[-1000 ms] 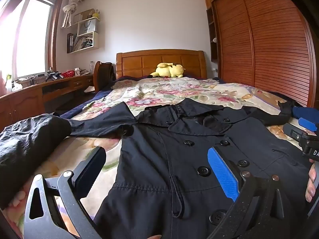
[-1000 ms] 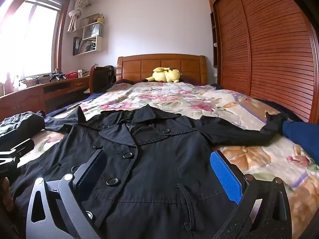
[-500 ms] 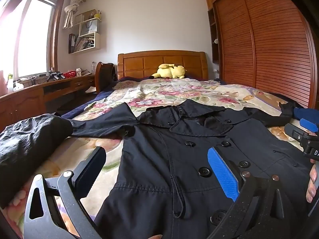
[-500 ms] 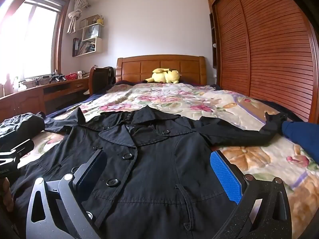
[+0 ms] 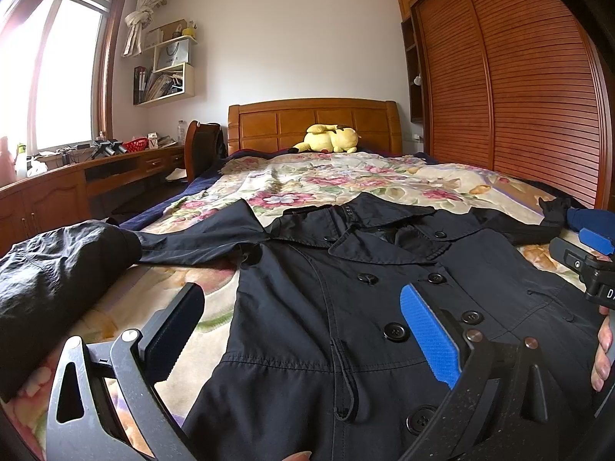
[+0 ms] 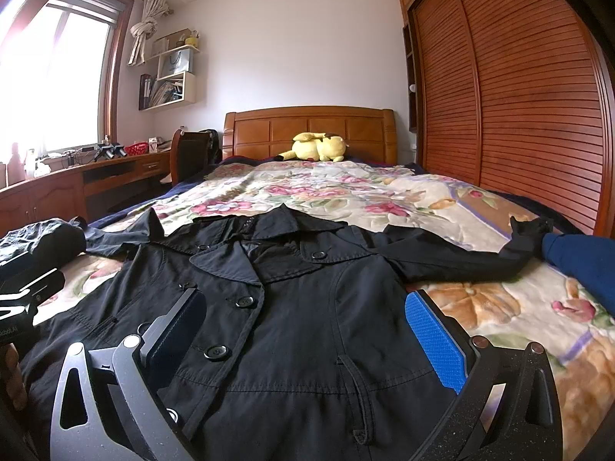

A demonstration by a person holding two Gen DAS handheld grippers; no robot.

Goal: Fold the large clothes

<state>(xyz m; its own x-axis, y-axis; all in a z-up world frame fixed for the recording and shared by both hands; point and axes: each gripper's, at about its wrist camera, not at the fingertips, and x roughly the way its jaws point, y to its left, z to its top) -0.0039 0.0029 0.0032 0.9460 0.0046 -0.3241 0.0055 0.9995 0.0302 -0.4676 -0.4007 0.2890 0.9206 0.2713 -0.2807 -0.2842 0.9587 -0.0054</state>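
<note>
A black double-breasted coat (image 5: pixel 384 288) (image 6: pixel 300 307) lies front-up and spread flat on the flowered bedspread (image 5: pixel 346 184) (image 6: pixel 346 192), collar toward the headboard, both sleeves stretched out sideways. My left gripper (image 5: pixel 303 330) hovers open over the coat's left half near the waist seam, nothing between its fingers. Over the right half hangs my right gripper (image 6: pixel 307 334), open too and holding nothing. The right gripper's body and a person's fingers (image 5: pixel 601 349) show at the right edge of the left wrist view.
A second dark garment (image 5: pixel 50 269) lies bunched at the bed's left edge. A blue cloth (image 6: pixel 580 257) sits by the coat's right cuff. A yellow plush toy (image 6: pixel 317 148) rests against the headboard. A wooden desk (image 5: pixel 77 184) runs along the left, a slatted wardrobe (image 6: pixel 519 115) along the right.
Both views have tilted up and drifted slightly, so the room sits a little lower in frame. The coat has not moved and both grippers remain open.
</note>
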